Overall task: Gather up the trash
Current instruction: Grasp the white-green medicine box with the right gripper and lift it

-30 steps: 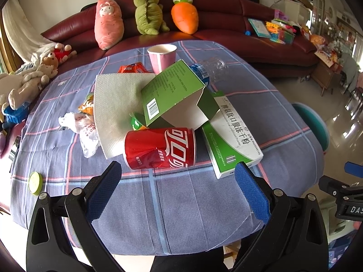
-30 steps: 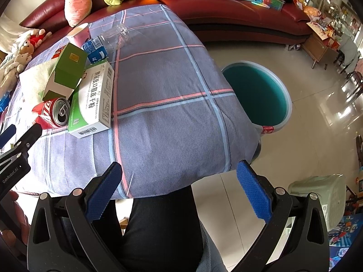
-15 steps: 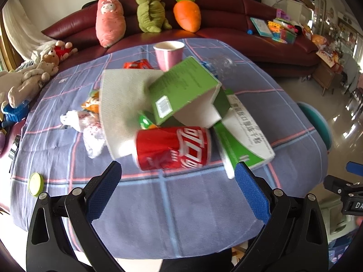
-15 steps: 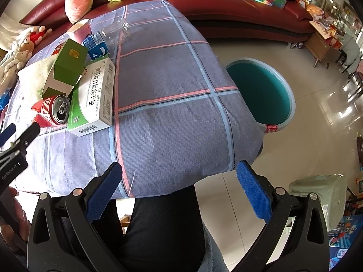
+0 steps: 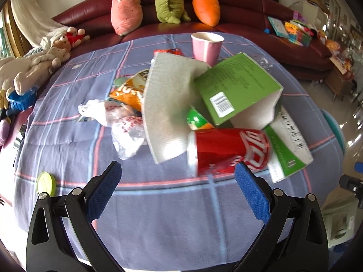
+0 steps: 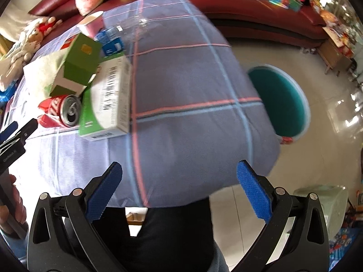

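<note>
Table [image 5: 172,222], round, under a blue-grey checked cloth with pink and pale-blue lines; the trash sits in a heap past the middle of it. Behind it, a dark red sofa [image 5: 249,11] carrying three plush toys.

Teal bin [image 6: 279,99] on the tiled floor, just off the table's right edge, mouth up.

Paper towel sheet [image 5: 168,104], white, draped over the heap's left half, its near corner lifted.

Green carton [image 5: 236,90], tilted, open end facing lower right, propped on the things under it. White-and-green medicine box [image 6: 109,99] lies flat beside it, long axis running from near edge to far (barcode end nearest the right camera).

Red soda can [image 5: 229,151] on its side, long axis across the left view, left to right; its pull-tab top [image 6: 71,111] faces the right camera. It touches the medicine box and lies under the carton's low edge.

Pink paper cup [image 5: 207,47], upright, at the far side of the heap. Crumpled clear plastic wrapper [image 5: 122,127] and an orange snack bag [image 5: 129,93] left of the towel.

Left gripper [image 5: 178,181]: blue pads spread wide, nothing between them, just short of the can. Right gripper [image 6: 179,181]: likewise spread and empty, over the table's near right edge.

Small yellow-green lid [image 5: 46,183] alone at the near left.
</note>
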Motion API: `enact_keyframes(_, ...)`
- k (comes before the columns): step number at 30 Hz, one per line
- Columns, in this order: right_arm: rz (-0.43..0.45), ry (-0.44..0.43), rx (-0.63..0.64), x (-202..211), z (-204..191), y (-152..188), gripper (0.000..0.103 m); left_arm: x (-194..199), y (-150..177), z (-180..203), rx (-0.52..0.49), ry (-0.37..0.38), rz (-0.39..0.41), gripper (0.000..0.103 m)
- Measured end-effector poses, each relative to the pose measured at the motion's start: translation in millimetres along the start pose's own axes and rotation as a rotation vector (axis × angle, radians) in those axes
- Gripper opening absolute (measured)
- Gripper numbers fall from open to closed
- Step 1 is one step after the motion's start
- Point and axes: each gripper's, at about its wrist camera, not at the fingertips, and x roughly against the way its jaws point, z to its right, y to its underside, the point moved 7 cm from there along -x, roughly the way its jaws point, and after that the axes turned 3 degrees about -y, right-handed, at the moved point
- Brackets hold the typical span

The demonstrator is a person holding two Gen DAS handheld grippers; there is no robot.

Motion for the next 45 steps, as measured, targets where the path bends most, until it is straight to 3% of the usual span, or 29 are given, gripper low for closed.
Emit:
enact_keyframes(7,-0.067,-0.092,0.089,-31.2,-47.5,-28.7,0.097,-10.9,-7.6,-16.8,-0.044,0.031,0.032,0.099)
enact_keyframes(15,-0.108,-0.192,0.115,-51.4,-85.0,-68.2,0.097,-22.5,-2.4,-18.1,-0.087,0.175,0.050,0.099)
enact_keyframes(17,-0.122,-0.214,0.112,-57.1,-90.9,-74.3,0.091,-24.6,-0.5,-16.9,-0.099,0.203,0.050,0.099)
enact_keyframes(20,-0.150,-0.222,0.118,-62.9,-98.8,-77.5,0.081,-27.1,0.4,-15.7,-0.118,0.224,0.055,0.099)
enact_keyframes(25,-0.168,-0.176,0.127,-79.6,-106.4,-86.1,0.079,-32.2,-2.7,-19.5,-0.134,0.226,0.053,0.099)
enact_keyframes(27,-0.173,-0.161,0.121,-84.5,-104.9,-87.5,0.071,-33.5,-1.7,-19.8,-0.131,0.243,0.047,0.099)
enact_keyframes(32,-0.163,-0.136,0.100,-81.6,-91.9,-87.0,0.070,-28.8,-0.6,-3.8,-0.192,0.264,0.060,0.099)
enact_keyframes(40,-0.184,-0.146,0.025,-75.3,-51.2,-71.9,0.070,-14.5,-25.9,34.1,-0.456,0.250,0.155,0.099)
enact_keyframes(44,-0.180,-0.147,-0.002,-69.6,-34.1,-65.1,0.070,-20.5,-30.7,55.6,-0.551,0.303,0.129,0.099)
enact_keyframes(45,-0.178,-0.148,-0.007,-68.0,-29.9,-62.6,0.070,-21.0,-30.2,58.7,-0.562,0.306,0.124,0.093)
